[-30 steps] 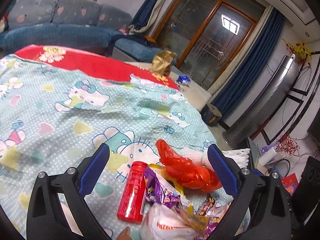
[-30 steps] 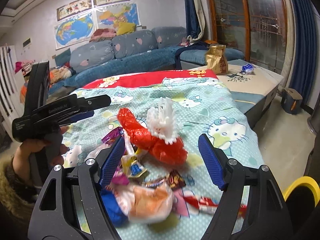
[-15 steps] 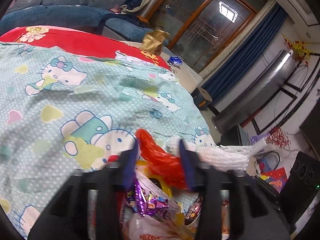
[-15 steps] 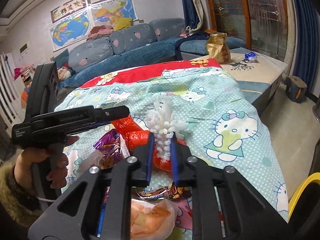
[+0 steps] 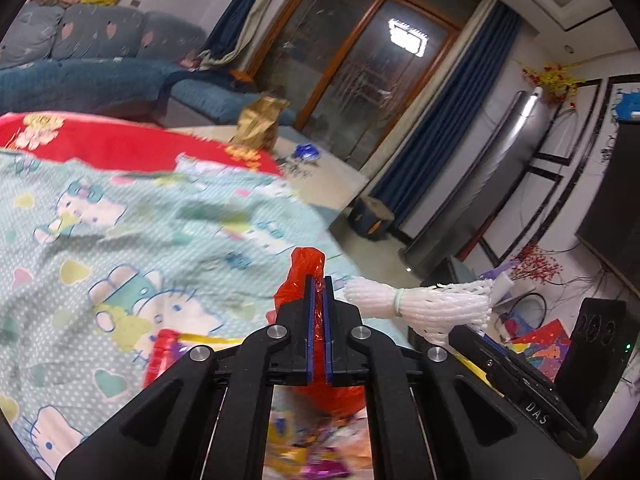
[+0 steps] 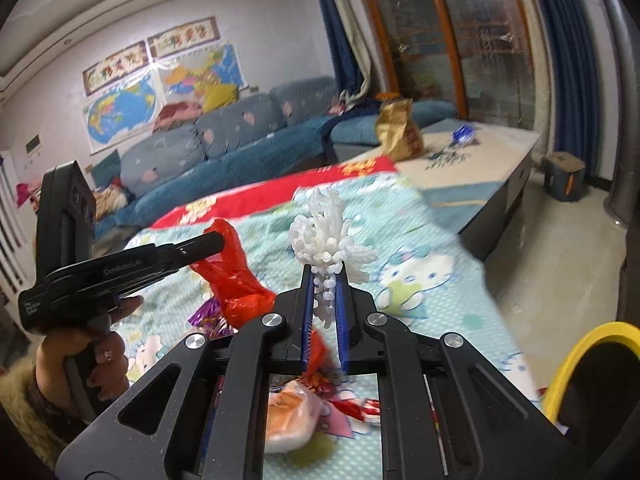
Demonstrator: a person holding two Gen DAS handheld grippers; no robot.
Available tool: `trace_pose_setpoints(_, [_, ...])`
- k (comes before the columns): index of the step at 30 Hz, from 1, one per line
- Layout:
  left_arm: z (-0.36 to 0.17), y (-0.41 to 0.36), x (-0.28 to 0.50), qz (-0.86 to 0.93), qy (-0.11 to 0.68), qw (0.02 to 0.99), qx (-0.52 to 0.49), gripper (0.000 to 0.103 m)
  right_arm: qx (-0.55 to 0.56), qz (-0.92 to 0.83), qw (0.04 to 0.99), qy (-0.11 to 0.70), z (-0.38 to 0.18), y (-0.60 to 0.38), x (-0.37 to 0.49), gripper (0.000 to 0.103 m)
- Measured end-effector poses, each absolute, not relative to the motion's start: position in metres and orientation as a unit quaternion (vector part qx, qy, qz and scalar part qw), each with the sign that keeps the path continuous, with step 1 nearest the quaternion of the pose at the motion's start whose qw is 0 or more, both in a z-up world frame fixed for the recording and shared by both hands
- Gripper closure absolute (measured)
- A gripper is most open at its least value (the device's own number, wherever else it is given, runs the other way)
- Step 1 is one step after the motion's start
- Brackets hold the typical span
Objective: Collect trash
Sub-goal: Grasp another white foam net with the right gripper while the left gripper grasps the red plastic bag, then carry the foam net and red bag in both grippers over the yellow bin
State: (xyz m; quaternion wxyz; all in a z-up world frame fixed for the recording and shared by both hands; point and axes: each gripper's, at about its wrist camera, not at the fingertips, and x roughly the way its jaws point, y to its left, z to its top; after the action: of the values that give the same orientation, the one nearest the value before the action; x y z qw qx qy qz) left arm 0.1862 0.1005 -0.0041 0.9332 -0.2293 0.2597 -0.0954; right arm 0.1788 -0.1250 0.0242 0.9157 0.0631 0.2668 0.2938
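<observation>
My left gripper [image 5: 316,280] is shut on a crumpled red plastic bag [image 5: 298,276], held above the Hello Kitty bedcover. It also shows in the right wrist view [image 6: 214,242], pinching the red bag [image 6: 236,288]. My right gripper [image 6: 323,270] is shut on a white foam fruit net [image 6: 324,232], which also shows in the left wrist view [image 5: 424,306]. Below lie loose wrappers [image 6: 292,416] and a red bottle [image 5: 160,360].
A yellow-rimmed bin [image 6: 584,364] stands low at the right by the bed. A gold bag [image 6: 398,128] and a blue wrapper [image 6: 462,134] sit on the low table beyond. A blue sofa [image 6: 224,148] runs along the back wall.
Both grippers went from open around the trash to shut. The left has lifted the red bag and the right has lifted the white foam net off the pile.
</observation>
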Motion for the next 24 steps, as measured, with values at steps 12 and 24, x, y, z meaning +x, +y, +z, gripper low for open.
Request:
trace_pose_setpoints(12, [0.049,0.051,0.166,-0.143,0.209,0.948,-0.193,0.1,0.087,0.266,0.926,0.253,0.04,-0.183,0.159,0.097])
trace_pose_setpoints(24, [0.068,0.003,0.147,-0.169,0.204,0.952,-0.155,0.1,0.103,0.236,0.935,0.245,0.041,-0.241,0.138,0.097])
